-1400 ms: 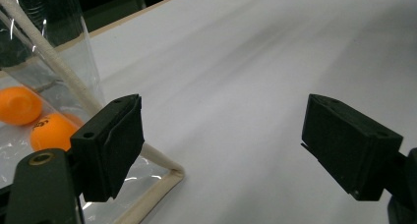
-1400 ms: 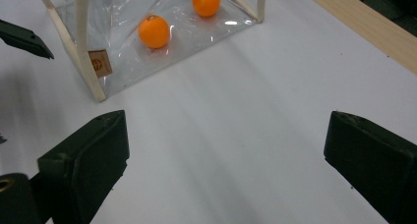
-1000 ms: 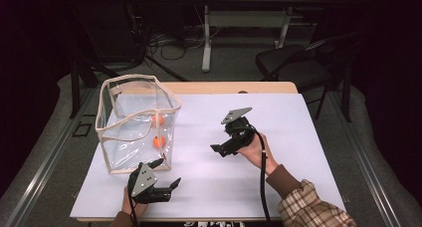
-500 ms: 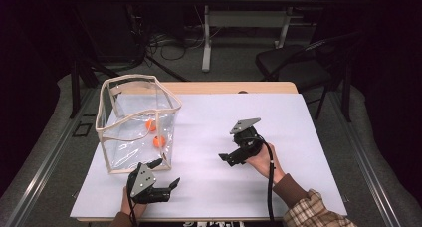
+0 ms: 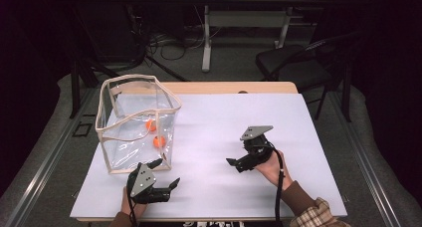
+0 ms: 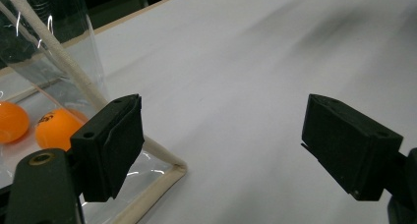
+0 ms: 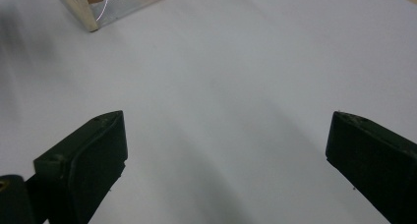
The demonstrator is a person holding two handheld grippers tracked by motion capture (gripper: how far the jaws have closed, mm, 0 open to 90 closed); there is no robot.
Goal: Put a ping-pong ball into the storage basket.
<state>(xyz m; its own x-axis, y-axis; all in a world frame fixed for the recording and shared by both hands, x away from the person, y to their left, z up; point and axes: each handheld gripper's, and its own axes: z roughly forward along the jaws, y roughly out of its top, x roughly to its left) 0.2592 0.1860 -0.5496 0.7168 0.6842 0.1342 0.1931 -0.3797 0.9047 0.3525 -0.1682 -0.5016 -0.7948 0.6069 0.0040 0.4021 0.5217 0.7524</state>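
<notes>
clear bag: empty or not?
Not empty. Two orange balls lie inside the clear bag, which stands open-topped on the table.

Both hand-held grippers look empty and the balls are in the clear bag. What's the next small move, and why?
Probably ease the left hand-held gripper toward the clear bag and take its near corner. Its jaws stand open right beside that corner, while the right hand-held gripper, also open, sits farther off over the bare white table.

clear bag (image 7: 118, 3) cut off at top, ball (image 6: 11, 122) cropped left
</notes>
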